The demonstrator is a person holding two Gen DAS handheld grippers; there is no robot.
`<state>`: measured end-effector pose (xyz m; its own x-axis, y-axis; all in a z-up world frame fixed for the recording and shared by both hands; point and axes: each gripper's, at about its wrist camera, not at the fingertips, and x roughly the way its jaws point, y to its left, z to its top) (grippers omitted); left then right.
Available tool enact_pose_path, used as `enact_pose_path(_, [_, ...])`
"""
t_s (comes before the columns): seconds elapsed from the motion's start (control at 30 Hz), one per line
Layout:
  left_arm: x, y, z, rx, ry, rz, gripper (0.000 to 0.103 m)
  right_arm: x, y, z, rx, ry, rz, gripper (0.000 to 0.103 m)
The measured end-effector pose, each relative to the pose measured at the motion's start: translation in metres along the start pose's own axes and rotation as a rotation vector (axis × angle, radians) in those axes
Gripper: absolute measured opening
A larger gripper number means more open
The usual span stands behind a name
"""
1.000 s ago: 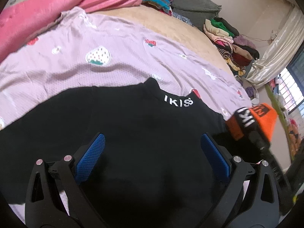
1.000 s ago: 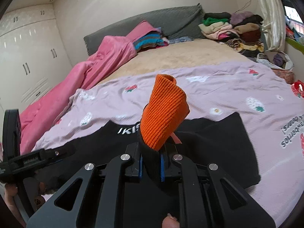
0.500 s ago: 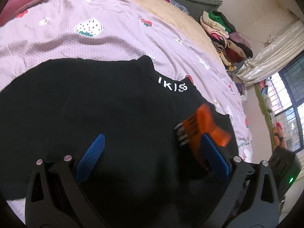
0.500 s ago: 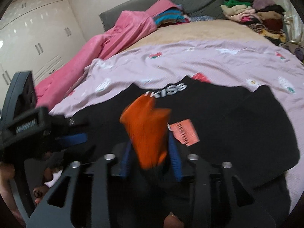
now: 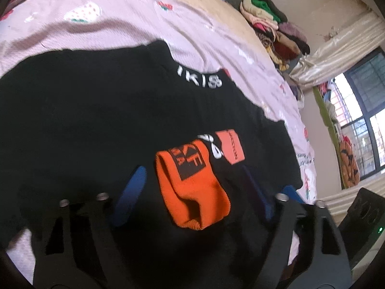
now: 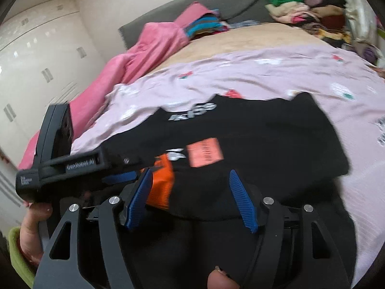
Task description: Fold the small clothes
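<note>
Garment: a black sweater (image 5: 101, 120) lies spread flat on the bed, filling the centre and lower half of both views; white lettering on its collar (image 5: 199, 79) sits just above frame centre in the left wrist view.
Orange cuff: the sleeve's orange ribbed cuff (image 5: 192, 187) lies folded in on top of the black body, at lower centre of the left wrist view; a black patch with orange letters is on it. In the right wrist view only a strip of it shows, left of centre (image 6: 161, 185).
Tag: a salmon-coloured card tag (image 5: 229, 147) rests on the sweater just up and right of the cuff, with a small white mark beside it.
Left gripper: (image 5: 192, 195) its blue pads stand either side of the orange cuff without pressing it; the jaws are at a middling width and closing. In the right wrist view its black body enters from the left edge (image 6: 72, 166), held by a hand (image 6: 33, 226) with a green sleeve below it.
Right gripper: (image 6: 190, 197) the jaws are opening, moderately wide, with black fabric lying under and between the blue pads; the pads do not clamp it. The left pad is just beside the orange cuff.
Bedding: a lilac sheet (image 5: 120, 24) printed with strawberries lies under the sweater; a pink blanket (image 6: 149, 48) is bunched at upper left of the right wrist view.
Background: a pile of folded clothes (image 5: 272, 24) sits at upper right; a grey headboard (image 6: 216, 2) runs along the top.
</note>
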<state>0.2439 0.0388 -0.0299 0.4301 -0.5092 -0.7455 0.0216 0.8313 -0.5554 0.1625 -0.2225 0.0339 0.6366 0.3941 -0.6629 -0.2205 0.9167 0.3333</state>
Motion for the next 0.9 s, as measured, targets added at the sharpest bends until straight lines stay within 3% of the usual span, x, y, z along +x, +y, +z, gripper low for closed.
enact_pose_path(0.1, [0.012,-0.005,-0.004,0.024,0.007,0.025,0.059,-0.011,-0.016,-0.001,0.027,-0.013,-0.036,0.065])
enact_pose_path(0.27, [0.017,-0.019,-0.008,0.107,-0.017,0.056,0.019,-0.030,-0.042,-0.001,0.082,-0.045,-0.073,0.065])
enact_pose_path(0.47, [-0.006,-0.037,-0.007,0.161,-0.114,0.006,0.008,-0.044,-0.061,0.003,0.119,-0.082,-0.094,0.065])
enact_pose_path(0.67, [-0.057,-0.056,-0.010,0.207,-0.254,-0.071,0.006,-0.057,-0.071,0.006,0.137,-0.114,-0.117,0.065])
enact_pose_path(0.9, [-0.072,-0.044,-0.010,0.166,-0.288,-0.053,0.006,-0.058,-0.069,0.008,0.136,-0.119,-0.126,0.065])
